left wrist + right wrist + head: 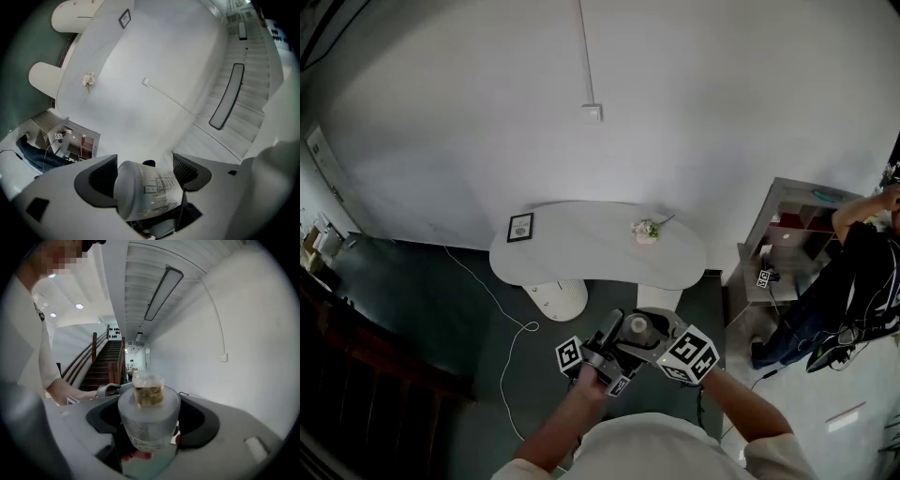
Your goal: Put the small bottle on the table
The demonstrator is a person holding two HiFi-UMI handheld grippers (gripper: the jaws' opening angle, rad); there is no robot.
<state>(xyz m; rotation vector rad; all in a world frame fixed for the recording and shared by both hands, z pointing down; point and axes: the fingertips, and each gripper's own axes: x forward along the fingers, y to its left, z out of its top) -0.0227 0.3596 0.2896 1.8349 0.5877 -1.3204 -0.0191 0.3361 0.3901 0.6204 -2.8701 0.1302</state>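
The small bottle [637, 326], pale with a printed label and a clear cap, hangs in the air between my two grippers, in front of my chest. In the left gripper view the small bottle [145, 190] lies across the left gripper [143, 171], its sides against both dark pads. In the right gripper view the small bottle [149, 420] stands cap away from the camera in the right gripper [150, 413], again filling the gap between the pads. A pink fingertip [136, 456] shows under it. The white table [581, 253] lies ahead, beyond the left gripper [607, 349] and the right gripper [664, 339].
On the table stand a small picture frame [520, 227] and a little bunch of flowers [646, 231]. A white cable [511, 328] runs over the dark floor. To the right stand a low shelf unit [792, 225] and a person in dark clothes [853, 281].
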